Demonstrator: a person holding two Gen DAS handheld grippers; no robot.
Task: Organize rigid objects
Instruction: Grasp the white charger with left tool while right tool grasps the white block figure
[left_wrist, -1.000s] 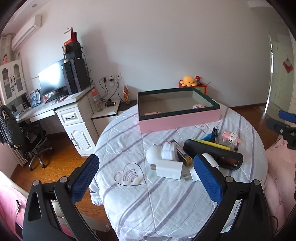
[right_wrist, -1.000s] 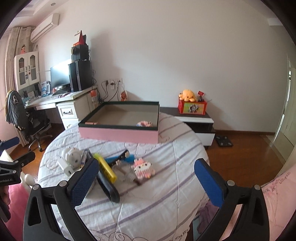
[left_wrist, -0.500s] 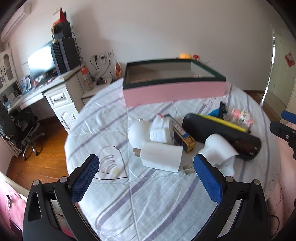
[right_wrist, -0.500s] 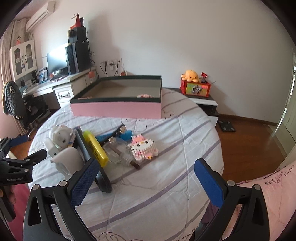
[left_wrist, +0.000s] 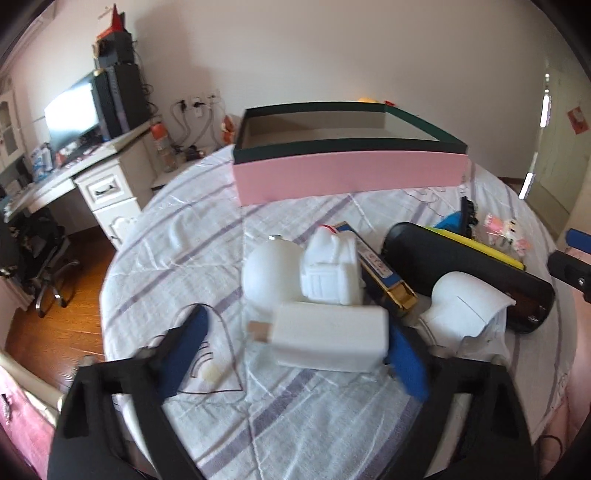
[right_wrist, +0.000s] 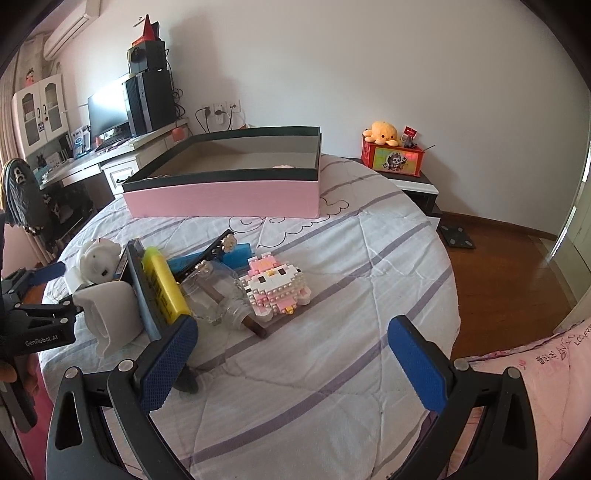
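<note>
A pile of rigid objects lies on the round striped table (left_wrist: 295, 417). In the left wrist view my left gripper (left_wrist: 295, 350) is open, its blue pads on either side of a white charger block (left_wrist: 328, 339). Behind it are a white astronaut figure (left_wrist: 328, 269), a white ball (left_wrist: 264, 273), a blue-gold box (left_wrist: 384, 273), a black cylinder (left_wrist: 461, 269) and a white curved piece (left_wrist: 461, 306). My right gripper (right_wrist: 291, 365) is open and empty, short of a pink brick figure (right_wrist: 275, 288) and a yellow bar (right_wrist: 162, 284). The pink box (right_wrist: 221, 199) stands at the back.
A desk with monitor and a chair (left_wrist: 40, 254) stand left of the table. A low cabinet with a red toy box (right_wrist: 393, 158) is at the back right. Pink bedding (right_wrist: 535, 369) borders the table's right side. A clear jar (right_wrist: 210, 291) lies in the pile.
My left gripper has moved forward and down, so its pads now flank the white charger block. My right gripper has moved closer to the pile. Both stay open.
</note>
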